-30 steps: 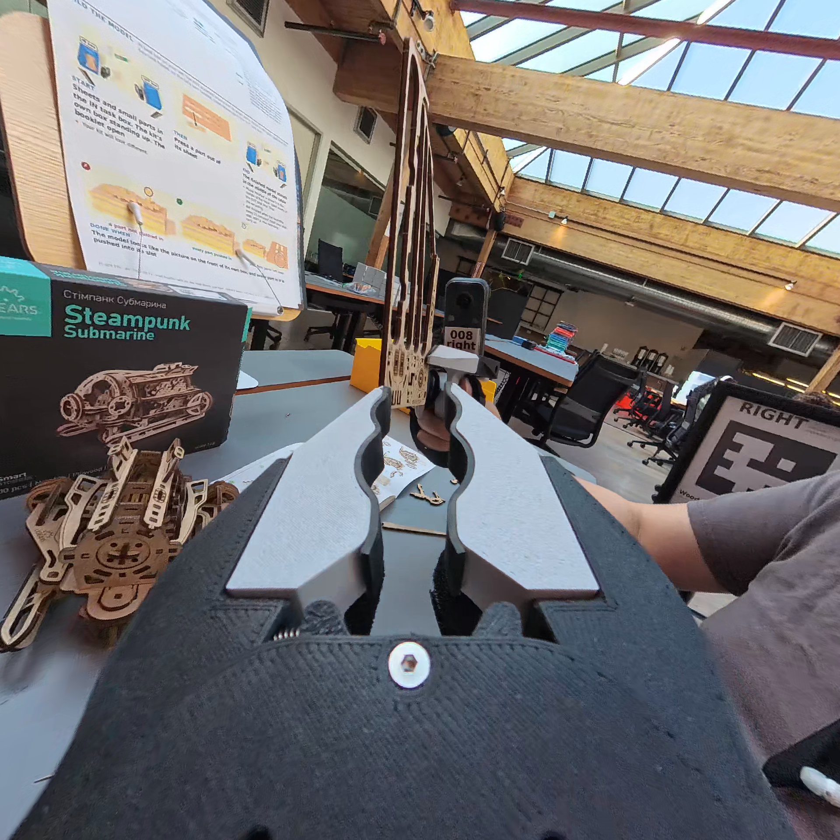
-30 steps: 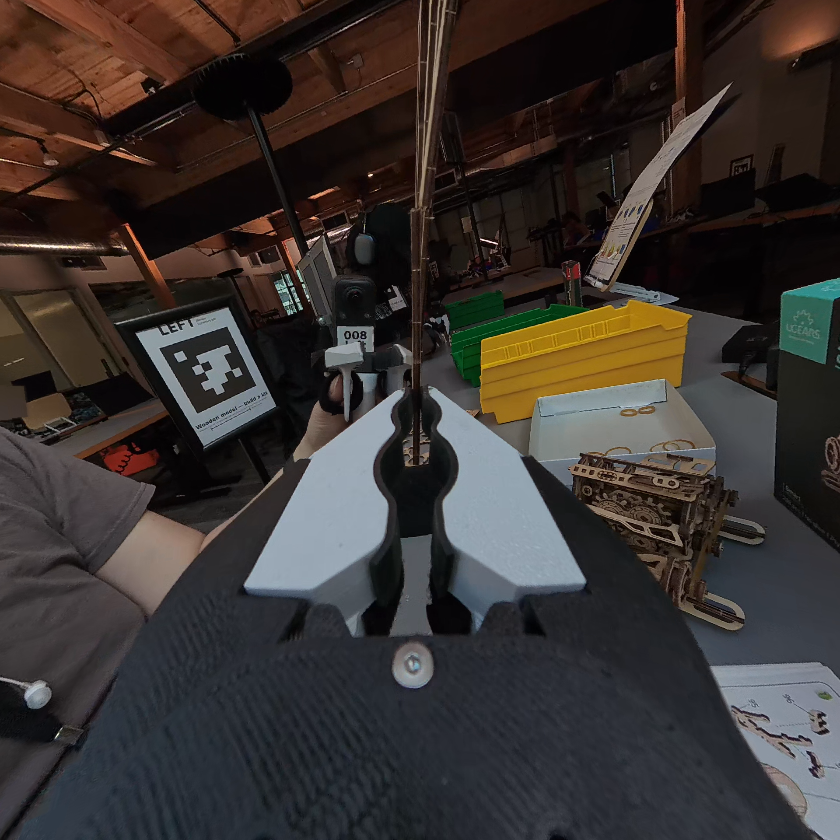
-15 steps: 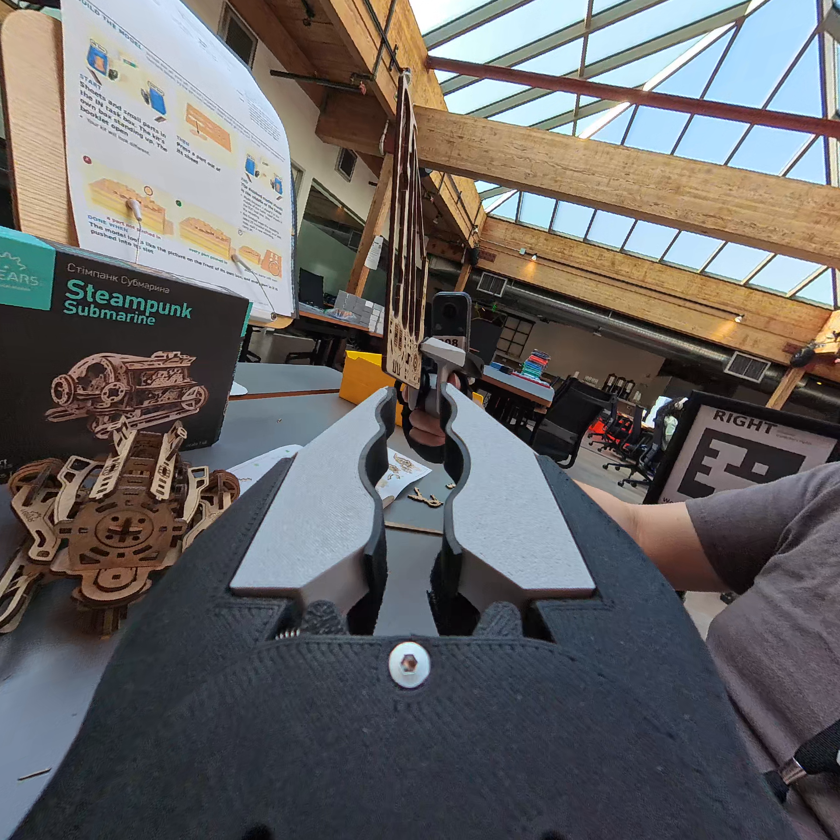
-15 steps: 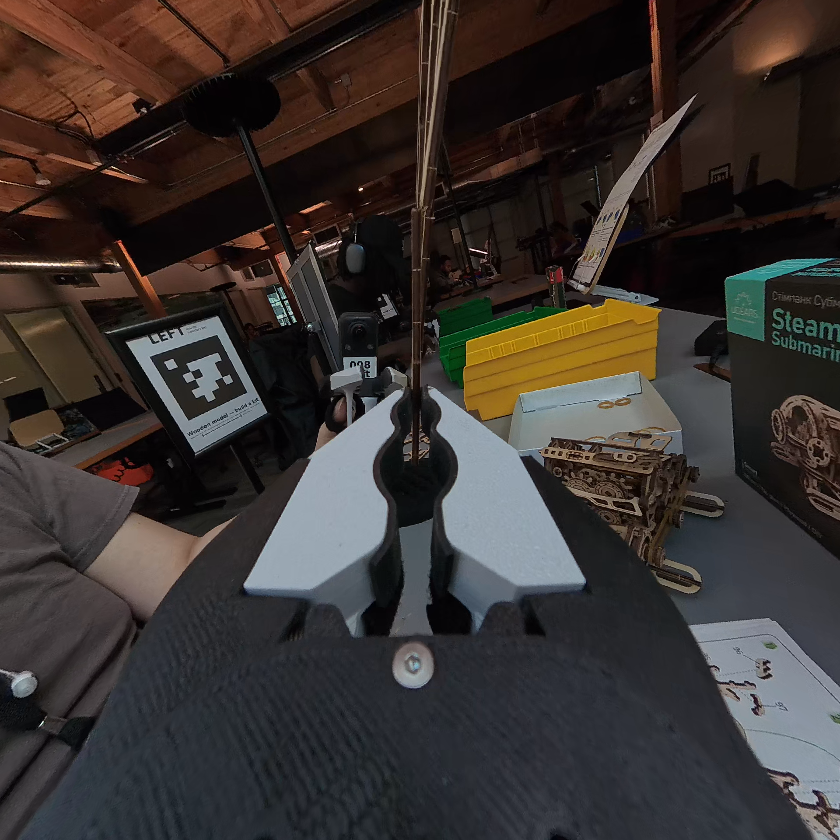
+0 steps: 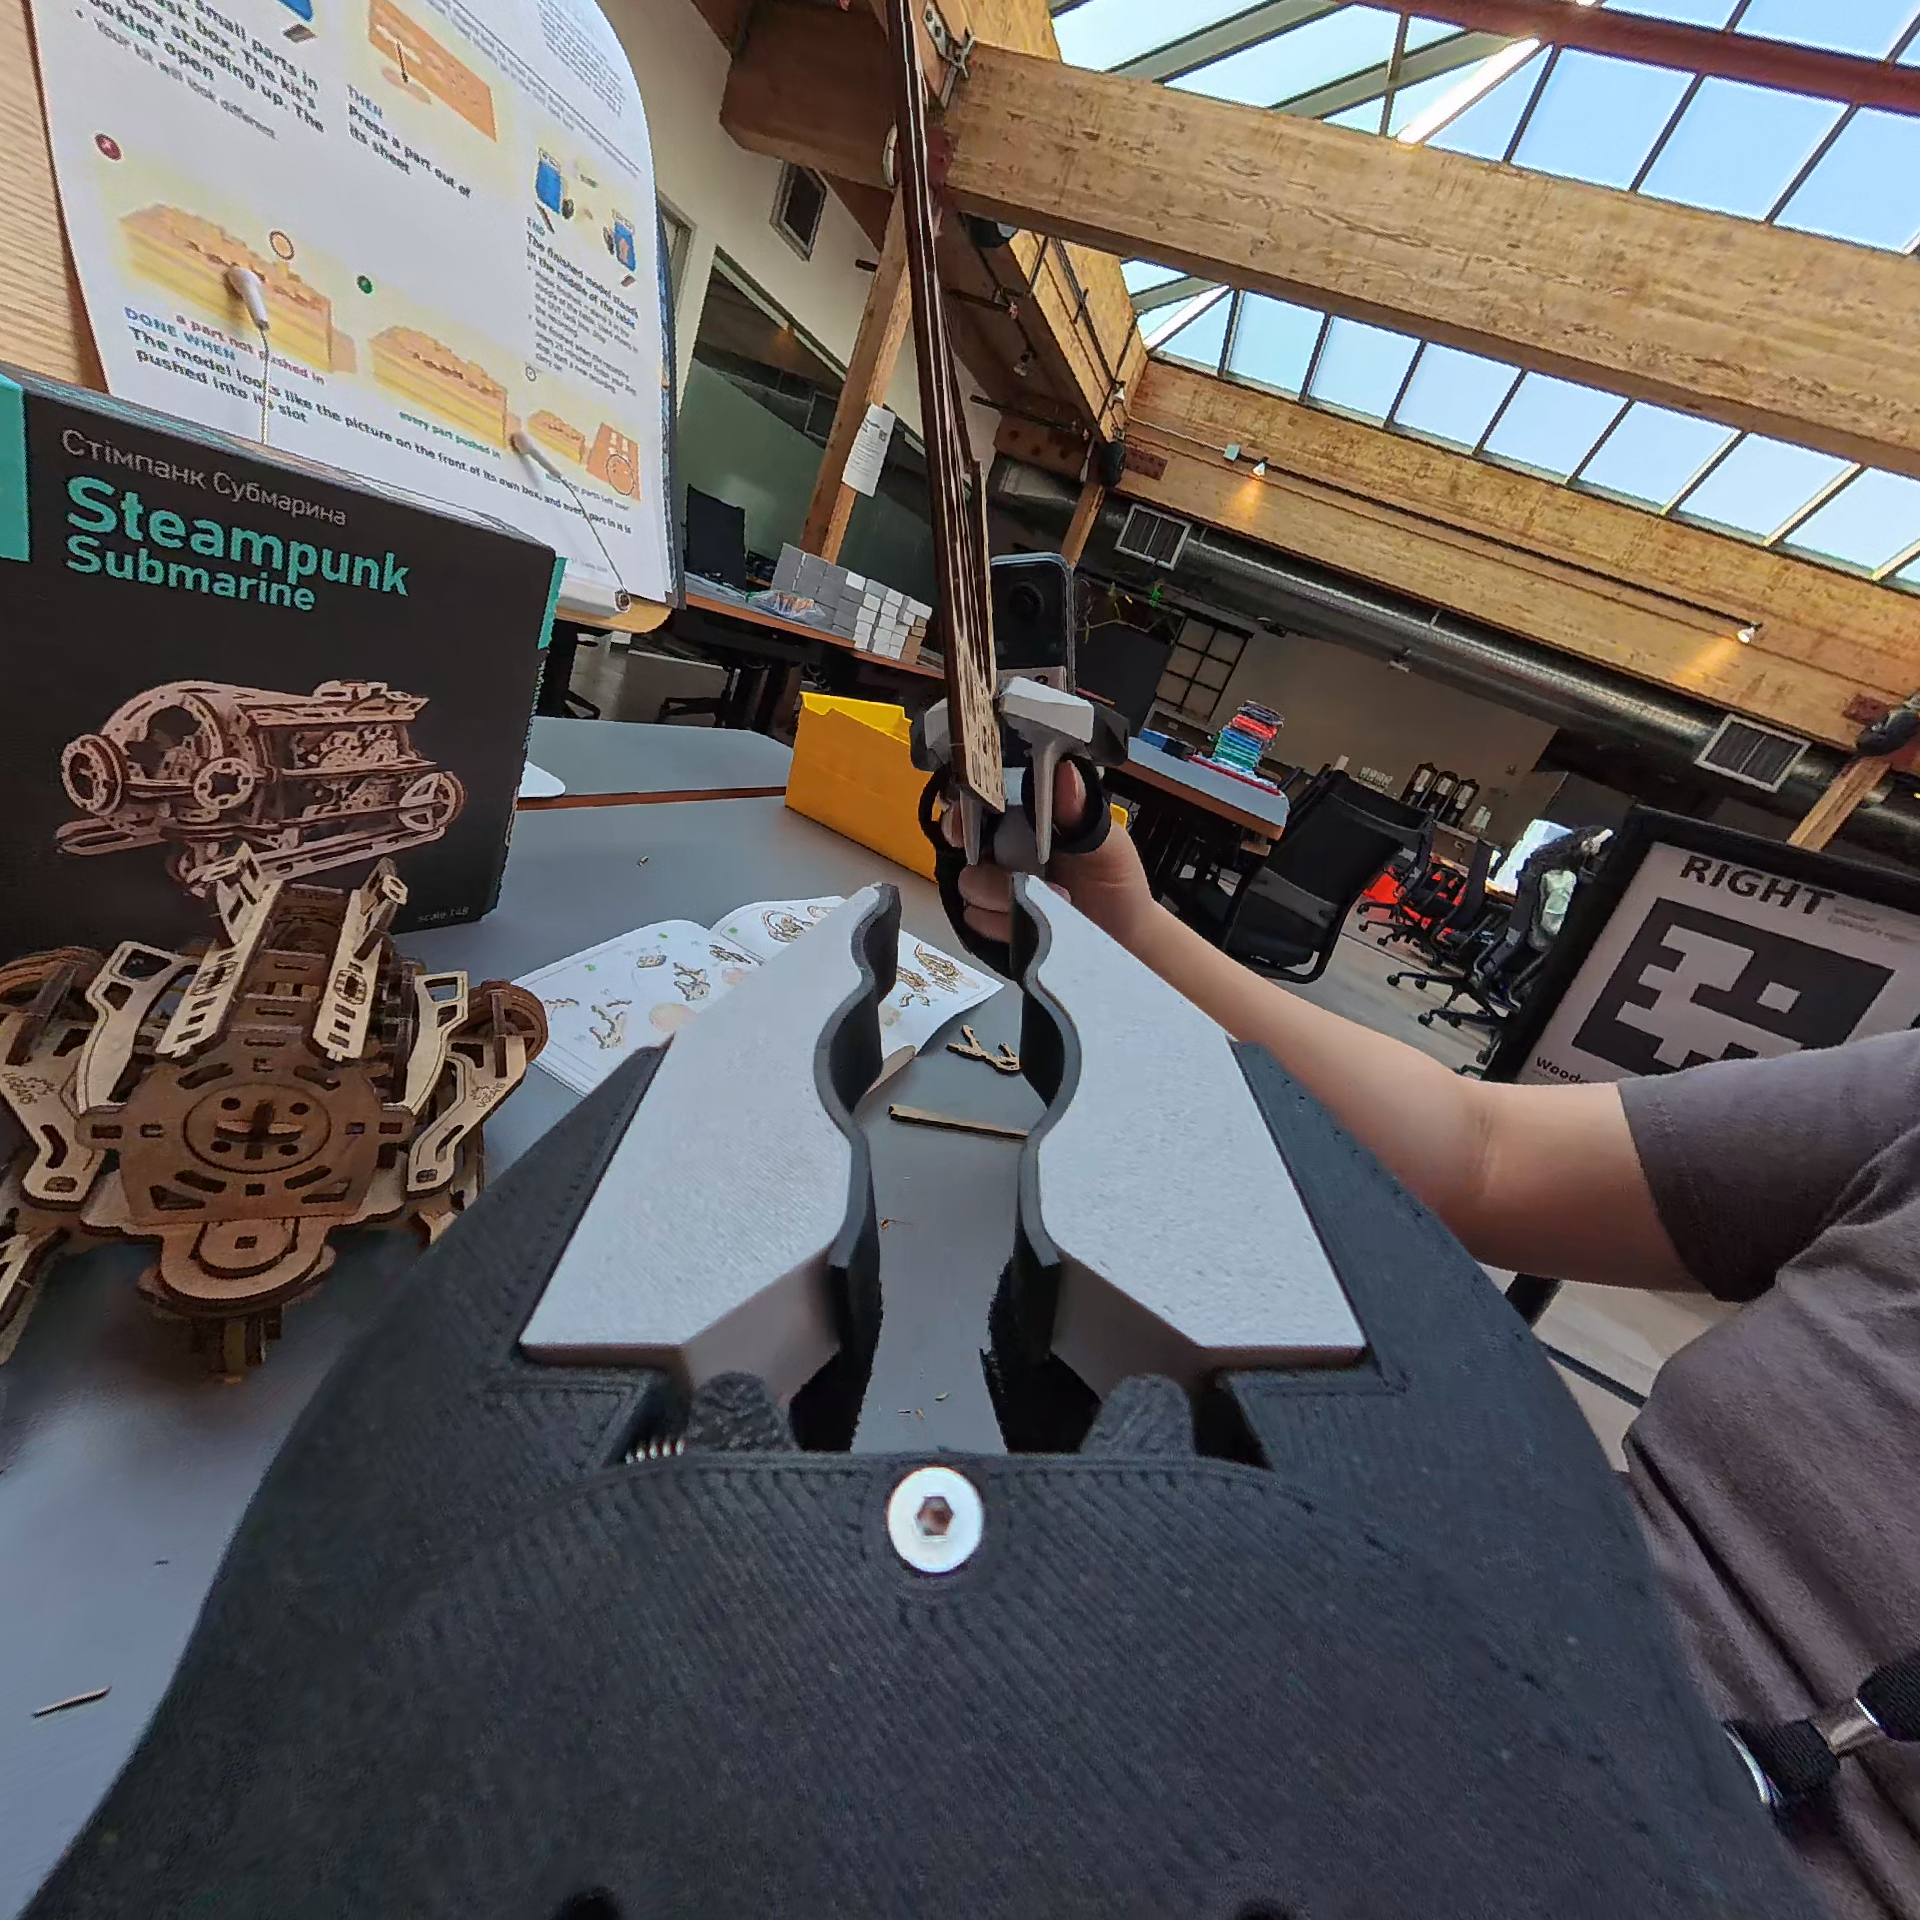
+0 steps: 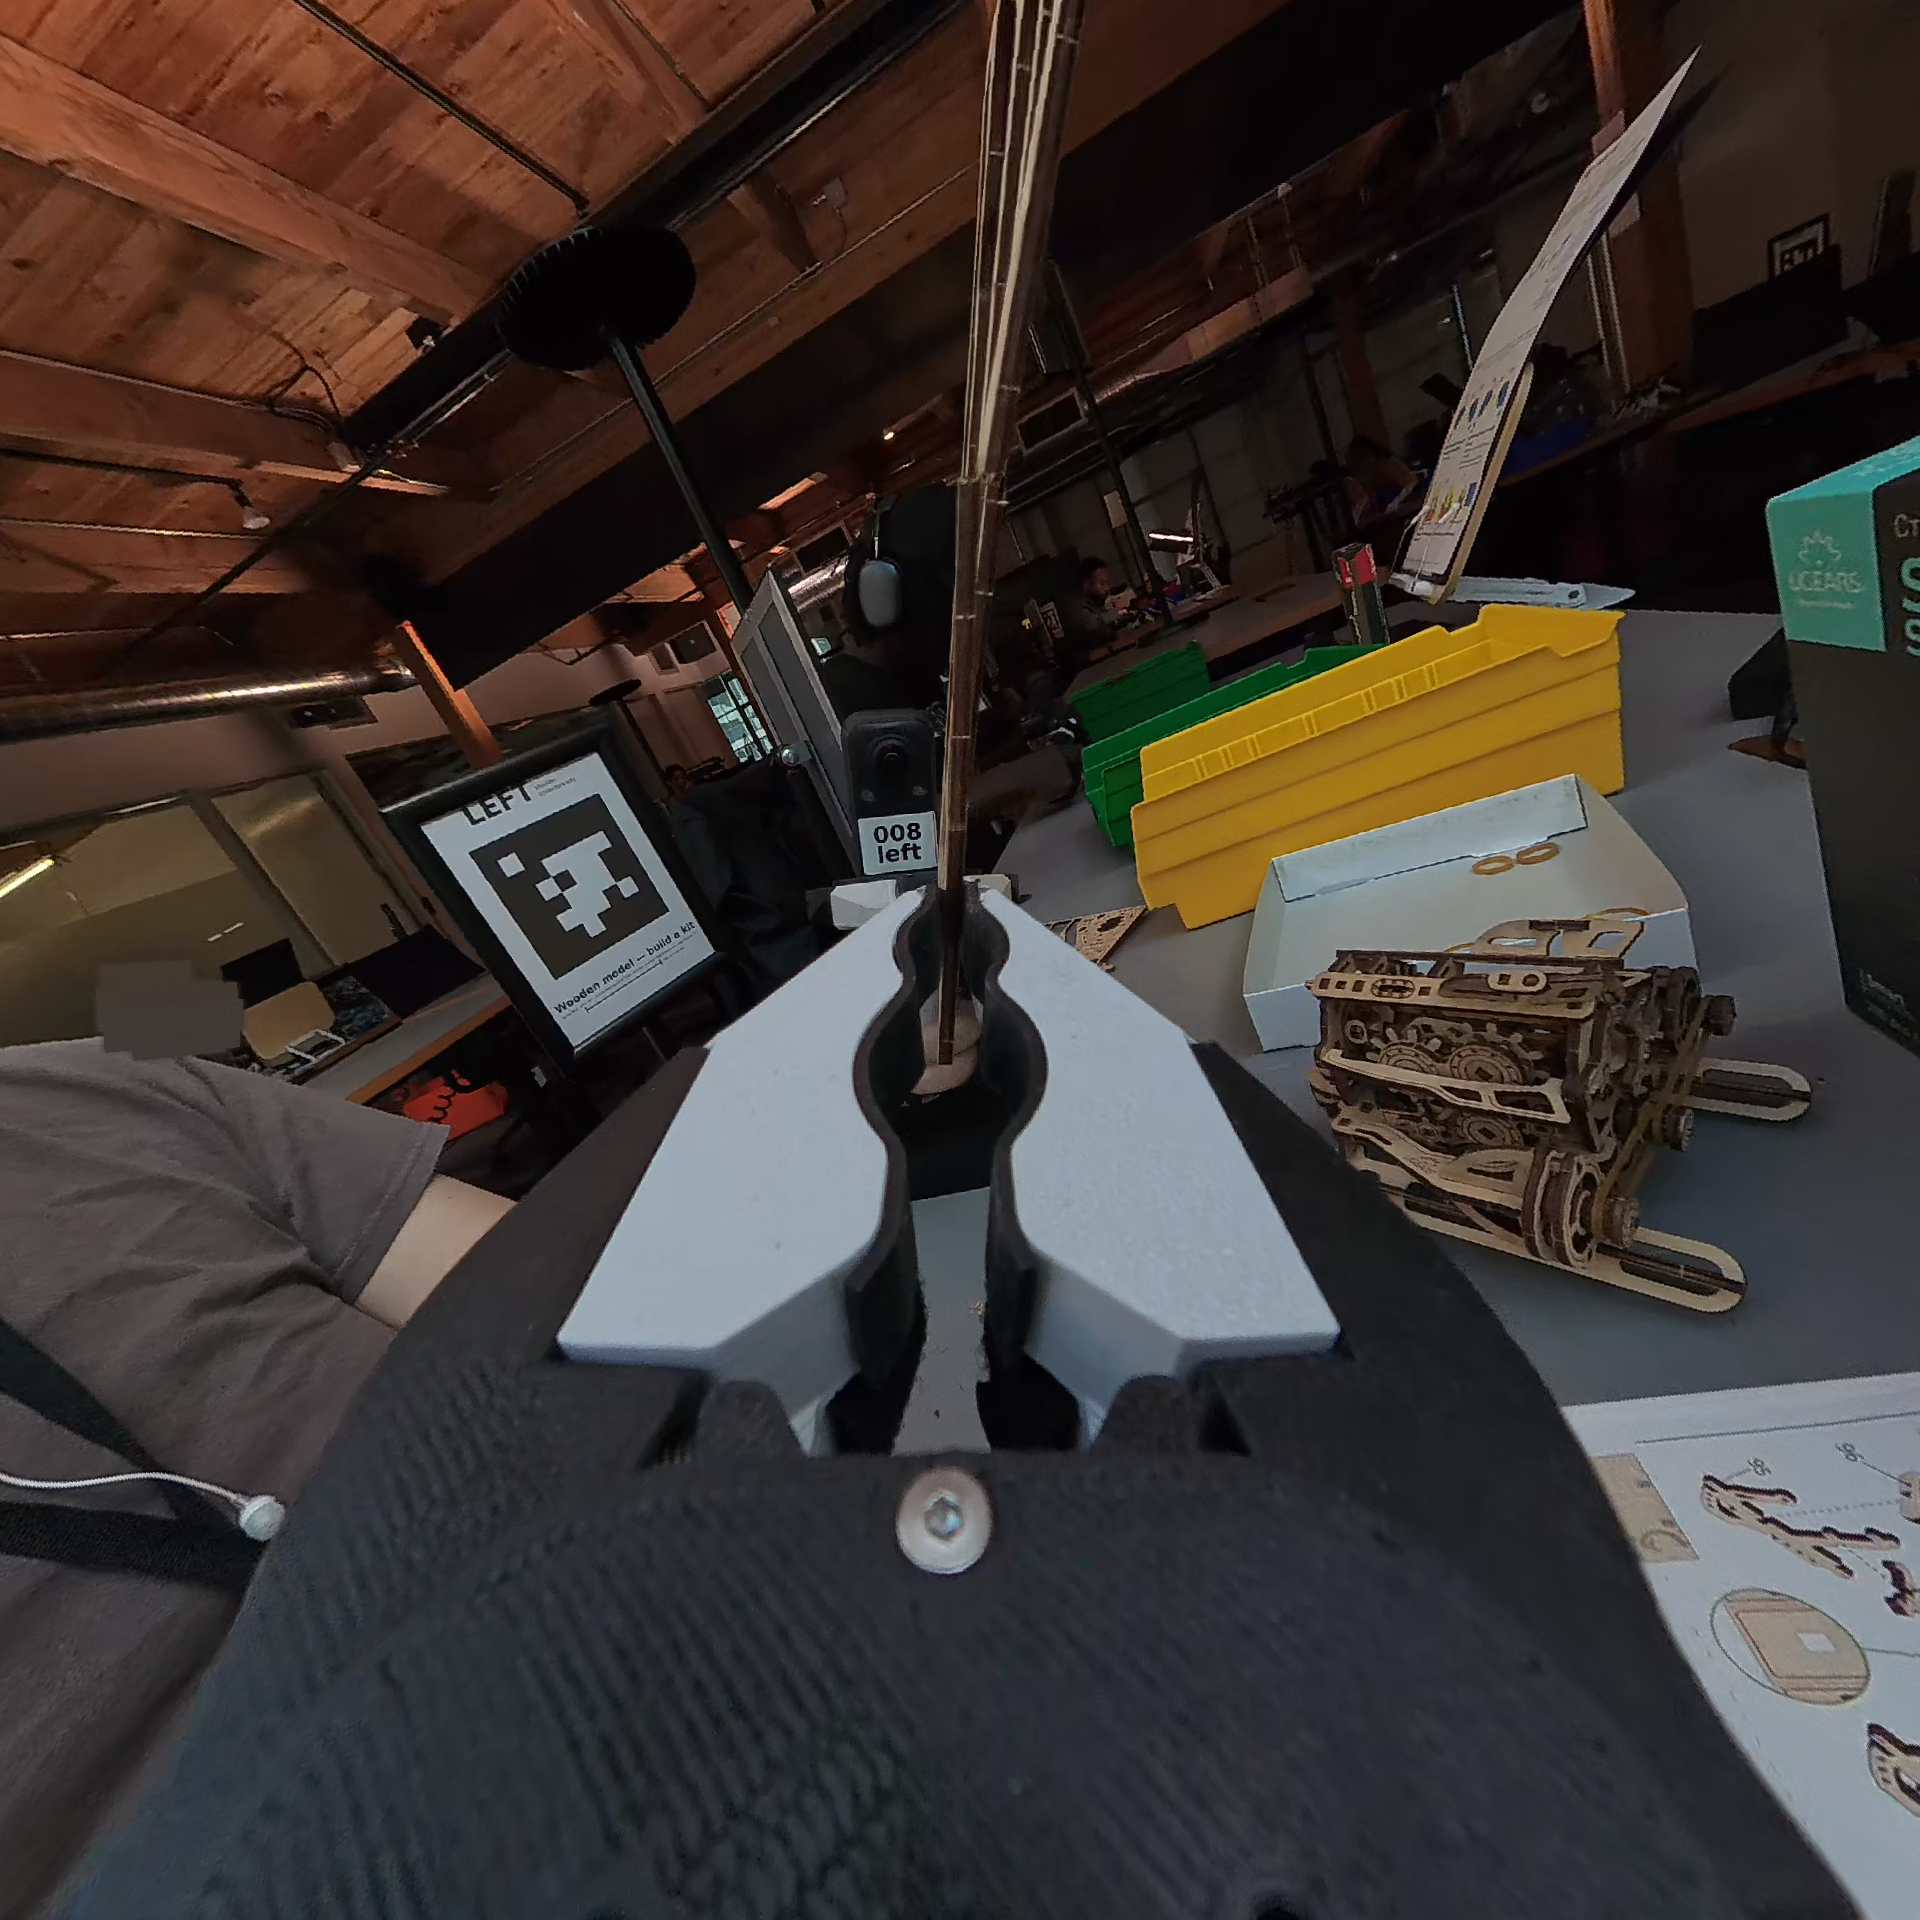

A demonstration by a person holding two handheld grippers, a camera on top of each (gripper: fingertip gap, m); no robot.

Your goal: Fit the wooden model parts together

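My right gripper (image 6: 951,909) is shut on the bottom edge of a thin wooden parts sheet (image 6: 982,499), which stands upright and shows edge-on. In the left wrist view the sheet (image 5: 940,395) rises tilted from the right gripper (image 5: 987,800), held up beyond my left fingertips. My left gripper (image 5: 951,899) is open and empty, just below and in front of it. The partly built wooden model (image 5: 239,1091) stands on the grey table at the left; it also shows in the right wrist view (image 6: 1507,1091). Small loose wooden pieces (image 5: 982,1051) lie on the table between the left fingers.
The kit's dark box (image 5: 260,675) stands behind the model, with an instruction board (image 5: 343,260) above it. An open booklet (image 5: 717,982) lies on the table. A white tray (image 6: 1455,883), a yellow bin (image 6: 1382,748) and a green bin (image 6: 1143,696) sit beyond the model.
The right gripper with the sheet has moved up and away from my left fingertips, and the sheet now leans. The left gripper has dropped closer to the model. Both jaws are unchanged.
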